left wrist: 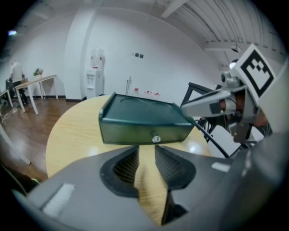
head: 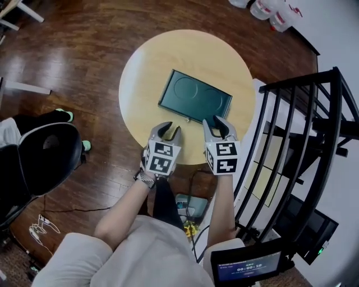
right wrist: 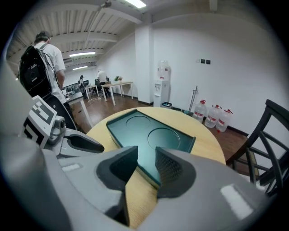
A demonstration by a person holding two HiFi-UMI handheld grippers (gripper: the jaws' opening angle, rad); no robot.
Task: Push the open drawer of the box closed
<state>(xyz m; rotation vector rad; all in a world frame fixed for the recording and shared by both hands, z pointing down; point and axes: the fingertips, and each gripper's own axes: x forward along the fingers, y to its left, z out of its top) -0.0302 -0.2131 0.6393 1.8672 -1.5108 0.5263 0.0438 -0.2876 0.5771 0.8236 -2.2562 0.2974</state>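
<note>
A dark green box (head: pixel 195 98) with two round recesses in its lid lies on the round wooden table (head: pixel 151 61). Its drawer front (left wrist: pixel 144 131) carries a small metal knob (left wrist: pixel 156 139) and looks about flush with the body. My left gripper (head: pixel 169 132) hovers just short of that front, jaws open over bare table (left wrist: pixel 146 151). Just to its right, my right gripper (head: pixel 219 128) is also open and holds nothing, pointing at the box's near right corner (right wrist: pixel 146 155). In the right gripper view the lid (right wrist: pixel 151 133) shows from above.
A black metal chair (head: pixel 305 140) stands close at the right of the table. A black office chair (head: pixel 39 160) is at the left. Water bottles (head: pixel 269 10) stand by the far wall. A person with a backpack (right wrist: pixel 43 58) stands further off.
</note>
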